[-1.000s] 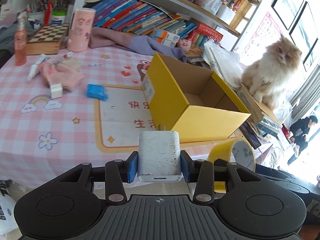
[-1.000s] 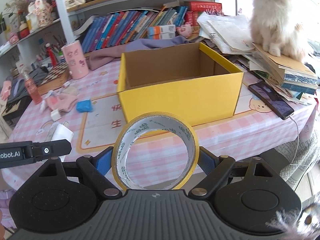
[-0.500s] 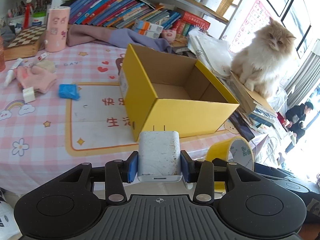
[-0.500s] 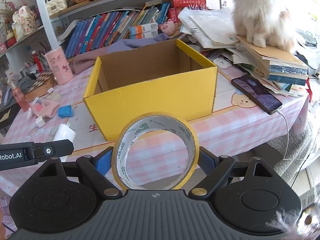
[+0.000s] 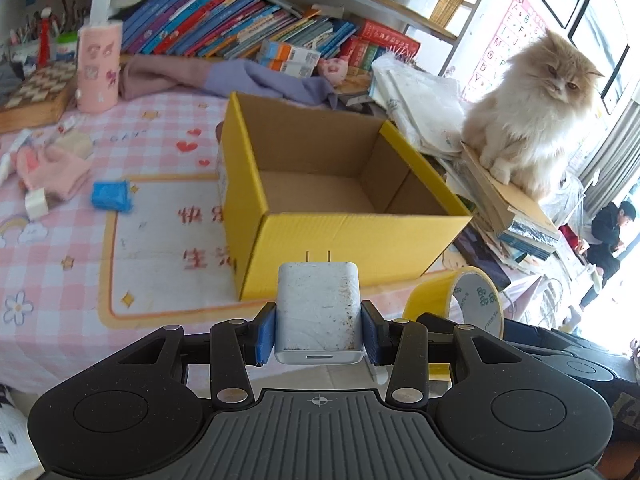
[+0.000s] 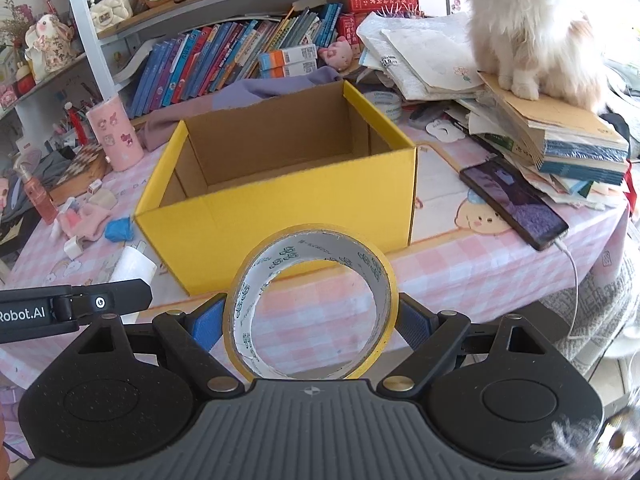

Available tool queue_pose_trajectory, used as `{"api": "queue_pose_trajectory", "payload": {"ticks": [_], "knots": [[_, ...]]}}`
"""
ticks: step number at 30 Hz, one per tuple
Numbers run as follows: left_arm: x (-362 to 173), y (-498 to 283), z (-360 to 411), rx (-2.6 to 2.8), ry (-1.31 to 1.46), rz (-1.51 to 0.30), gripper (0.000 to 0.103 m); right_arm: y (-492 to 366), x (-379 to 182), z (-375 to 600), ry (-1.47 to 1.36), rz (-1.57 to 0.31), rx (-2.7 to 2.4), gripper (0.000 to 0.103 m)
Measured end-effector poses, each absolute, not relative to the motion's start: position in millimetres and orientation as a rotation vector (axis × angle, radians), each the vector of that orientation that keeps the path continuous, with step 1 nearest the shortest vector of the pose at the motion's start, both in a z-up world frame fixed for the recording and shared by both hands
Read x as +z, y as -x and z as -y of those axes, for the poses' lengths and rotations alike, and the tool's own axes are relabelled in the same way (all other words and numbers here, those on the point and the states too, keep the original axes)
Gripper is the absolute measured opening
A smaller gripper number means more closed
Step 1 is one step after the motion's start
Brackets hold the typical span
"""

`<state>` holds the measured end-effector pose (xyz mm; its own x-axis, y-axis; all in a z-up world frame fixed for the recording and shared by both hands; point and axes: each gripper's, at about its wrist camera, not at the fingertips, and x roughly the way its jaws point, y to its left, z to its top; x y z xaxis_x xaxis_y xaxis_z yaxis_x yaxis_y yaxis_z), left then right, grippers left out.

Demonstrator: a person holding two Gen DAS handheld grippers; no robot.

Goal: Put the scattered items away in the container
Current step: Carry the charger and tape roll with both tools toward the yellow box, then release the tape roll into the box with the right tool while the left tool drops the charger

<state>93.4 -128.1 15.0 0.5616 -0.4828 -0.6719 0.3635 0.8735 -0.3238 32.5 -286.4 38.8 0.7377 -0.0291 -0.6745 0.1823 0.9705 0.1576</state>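
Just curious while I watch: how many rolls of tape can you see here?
2. One yellow roll of tape is held in the right gripper; a second tape roll lies behind the yellow box, beside the paper pile. More may be hidden in the clutter.

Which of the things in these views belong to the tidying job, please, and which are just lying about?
Belongs to the job:
yellow box, still empty
white charger, held in left gripper
tape roll, held in right gripper
blue packet

Just lying about:
cat
phone
shelved books
chessboard
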Motion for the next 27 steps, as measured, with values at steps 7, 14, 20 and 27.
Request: {"api": "queue_pose_trajectory", "payload": {"ticks": [7,14,20,27], "knots": [[42,-101,158,-0.503,0.121,-0.735,0.041,-49,58,308,-0.165,-0.639,-0.045,0.086],[63,-113,174,-0.456,0.128,-0.643,0.041,-75,81,329,-0.093,-0.532,0.044,0.086],[76,-136,180,-0.415,0.134,-0.605,0.041,-110,91,341,-0.036,-0.497,0.12,0.086],[78,-171,191,-0.376,0.093,-0.595,0.042,-162,88,340,0.04,-0.493,0.184,0.086]]}}
